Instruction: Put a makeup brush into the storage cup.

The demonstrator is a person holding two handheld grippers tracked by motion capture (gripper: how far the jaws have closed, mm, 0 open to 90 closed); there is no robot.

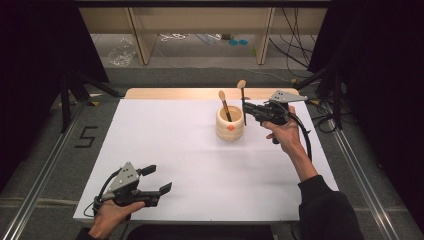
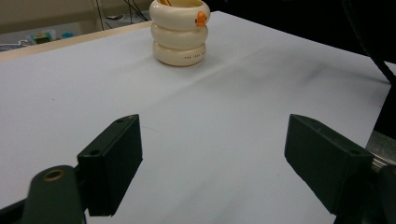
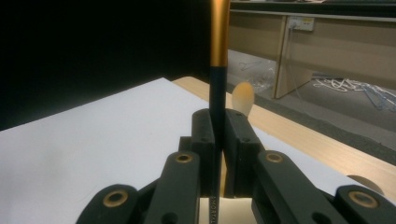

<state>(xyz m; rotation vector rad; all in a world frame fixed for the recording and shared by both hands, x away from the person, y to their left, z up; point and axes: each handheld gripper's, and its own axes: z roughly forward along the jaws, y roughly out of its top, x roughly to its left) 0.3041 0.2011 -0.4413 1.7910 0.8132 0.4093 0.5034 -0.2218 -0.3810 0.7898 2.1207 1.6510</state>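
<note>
Currently, high view: right gripper [image 1: 246, 109] holds a makeup brush [image 1: 242, 96] upright by its dark handle, just beside the cream ribbed cup [image 1: 230, 124], at the cup's right rim and above it. A second brush [image 1: 224, 105] stands in the cup, leaning left. Left gripper [image 1: 159, 181] sits near the front-left of the white table [image 1: 165, 150], well apart from the cup, nothing in it. Left gripper view: jaws stand wide apart over bare table, cup [image 2: 180, 32] far ahead with an orange spot near its rim. Right gripper view: jaws clamped together on the brush handle [image 3: 218, 84], black below, gold ferrule above; bristle head of the other brush [image 3: 243, 97] just behind. Looks like a placement into the cup, though it could equally be a lift-out. To do it well: keep the handle vertical, shift left until its lower end is over the opening, lower clear of the second brush and the rim, release only once the tip is inside. Left hand could steady the cup.
</note>
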